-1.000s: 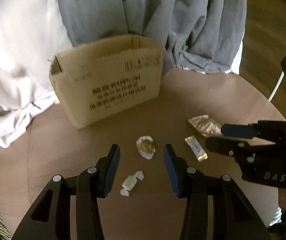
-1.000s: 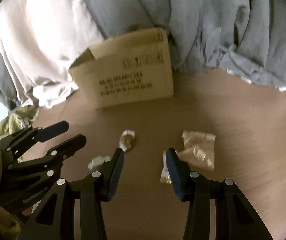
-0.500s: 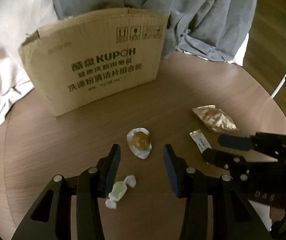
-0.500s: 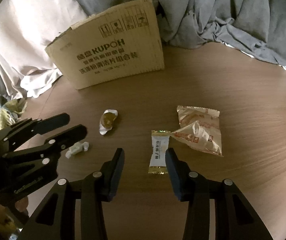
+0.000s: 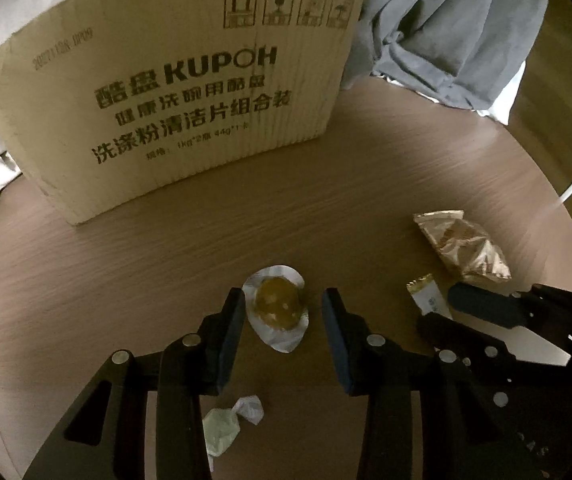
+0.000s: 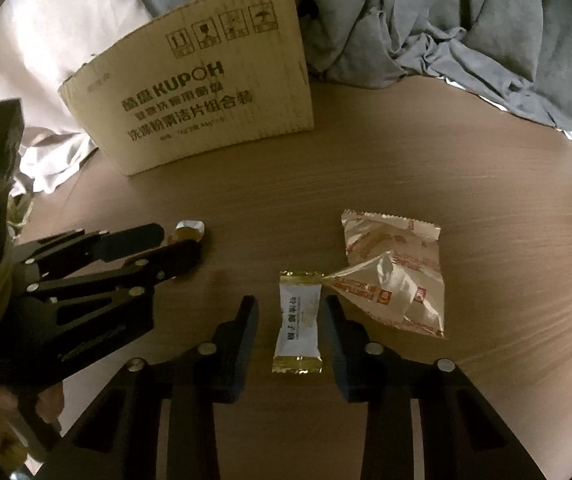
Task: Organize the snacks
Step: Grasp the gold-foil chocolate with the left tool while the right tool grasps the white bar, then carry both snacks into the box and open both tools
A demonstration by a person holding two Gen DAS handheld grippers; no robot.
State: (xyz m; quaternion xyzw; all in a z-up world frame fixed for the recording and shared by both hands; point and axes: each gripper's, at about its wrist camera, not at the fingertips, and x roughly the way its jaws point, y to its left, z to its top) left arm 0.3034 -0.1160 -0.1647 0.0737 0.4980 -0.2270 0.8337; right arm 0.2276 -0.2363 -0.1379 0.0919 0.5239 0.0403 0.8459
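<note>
Closing in on both sides, left gripper (image 5: pixel 282 312) narrowing around round amber jelly cup (image 5: pixel 277 305) (pads not touching), right gripper (image 6: pixel 291 316) narrowing around white gold-ended sachet (image 6: pixel 298 330), brown printed cardboard box (image 5: pixel 190 120) behind

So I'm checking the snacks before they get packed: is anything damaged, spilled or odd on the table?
Nothing spilled or torn. The foil packet is crumpled, one corner pinched up by the white sachet. The round jelly cup and twisted candy look sealed. The cardboard box edge is ragged.

Matt wood-grain bench (image 5: pixel 366 208); on it a rough corrugated cardboard box (image 5: pixel 190 120), and right of the box a glossy crinkled foil packet (image 5: pixel 462 244).
</note>
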